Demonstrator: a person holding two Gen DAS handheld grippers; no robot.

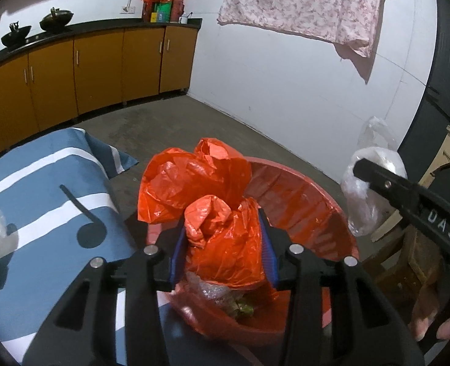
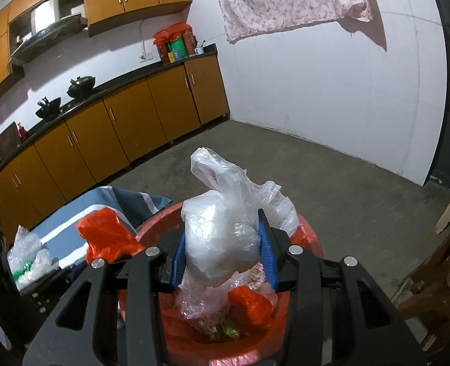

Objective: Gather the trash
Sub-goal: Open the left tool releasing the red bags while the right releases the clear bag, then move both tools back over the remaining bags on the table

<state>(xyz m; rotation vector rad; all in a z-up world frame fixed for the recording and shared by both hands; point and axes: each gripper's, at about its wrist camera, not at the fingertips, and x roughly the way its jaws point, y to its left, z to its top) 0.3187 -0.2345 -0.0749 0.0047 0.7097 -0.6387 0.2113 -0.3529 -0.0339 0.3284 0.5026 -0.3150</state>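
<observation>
Your red trash bin (image 1: 310, 201) stands on the concrete floor (image 1: 194, 122), just beside the desk (image 1: 41, 189) draped in a blue cloth with white stripes. An orange liner covers the inside of the bin, and its bottom holds crumpled clear film and some green scraps (image 2: 225, 331).

The orange plastic bag (image 1: 194, 183) billows up over the bin's near-left rim. Your left tool (image 1: 222, 244) is clamped on a bunched fold of that bag, with the blue pads (image 1: 269, 253) pressing it from both sides, directly above the bin's opening.

Your right tool (image 2: 223, 256) grips a clear plastic bag (image 2: 225, 222) stuffed with whitish film. The bag stands up between the blue pads (image 2: 177, 259), its knotted top rising above the fingers, and it hangs over the middle of the bin. From the left wrist view, the same bag (image 1: 368, 189) and the black right tool (image 1: 408, 201) show at the right edge, apart from the orange bag.

On the desk, a wad of bubble wrap (image 2: 26, 256) lies near the left edge, well apart from the bin.

A pink floral cloth (image 2: 286, 0) hangs on the white wall behind. Orange cabinets run along the far side, with two dark woks (image 1: 35, 27) on their black top.
</observation>
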